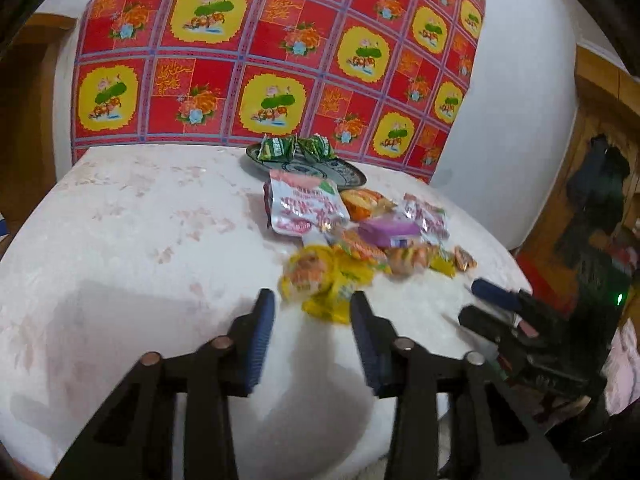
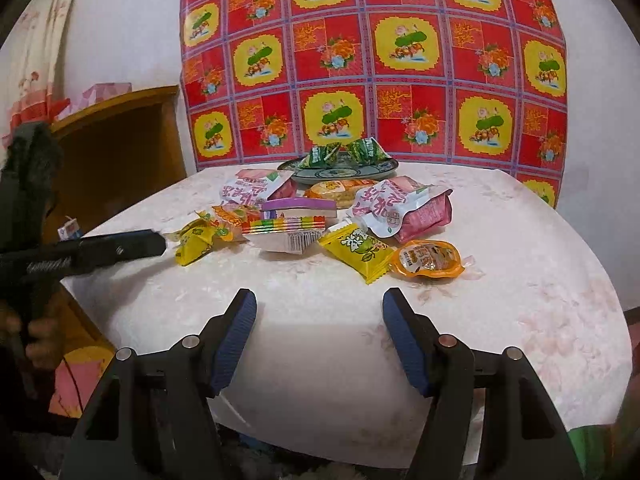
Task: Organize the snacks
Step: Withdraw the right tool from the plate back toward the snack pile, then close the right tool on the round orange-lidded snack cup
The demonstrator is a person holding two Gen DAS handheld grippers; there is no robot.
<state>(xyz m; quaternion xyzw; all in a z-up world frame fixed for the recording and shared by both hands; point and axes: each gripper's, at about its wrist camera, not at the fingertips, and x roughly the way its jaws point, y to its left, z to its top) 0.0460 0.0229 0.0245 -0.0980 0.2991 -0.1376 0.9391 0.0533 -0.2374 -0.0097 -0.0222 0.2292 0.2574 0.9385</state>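
A pile of wrapped snacks (image 2: 320,216) lies on a round white table (image 2: 520,280). Behind it a patterned plate (image 2: 340,170) holds two green packets (image 2: 344,152). Nearest me in the right wrist view are a yellow packet (image 2: 356,250) and an orange pouch (image 2: 430,260). My right gripper (image 2: 320,300) is open and empty, short of the pile. My left gripper (image 1: 312,300) is open and empty, its tips just before a yellow packet (image 1: 328,280). The plate (image 1: 320,170) and pink-and-white bags (image 1: 304,208) also show in the left wrist view.
A red and yellow patterned cloth (image 2: 380,60) hangs on the wall behind the table. A wooden cabinet (image 2: 120,152) stands at the left. The left gripper shows in the right wrist view (image 2: 120,246), the right gripper in the left wrist view (image 1: 504,312).
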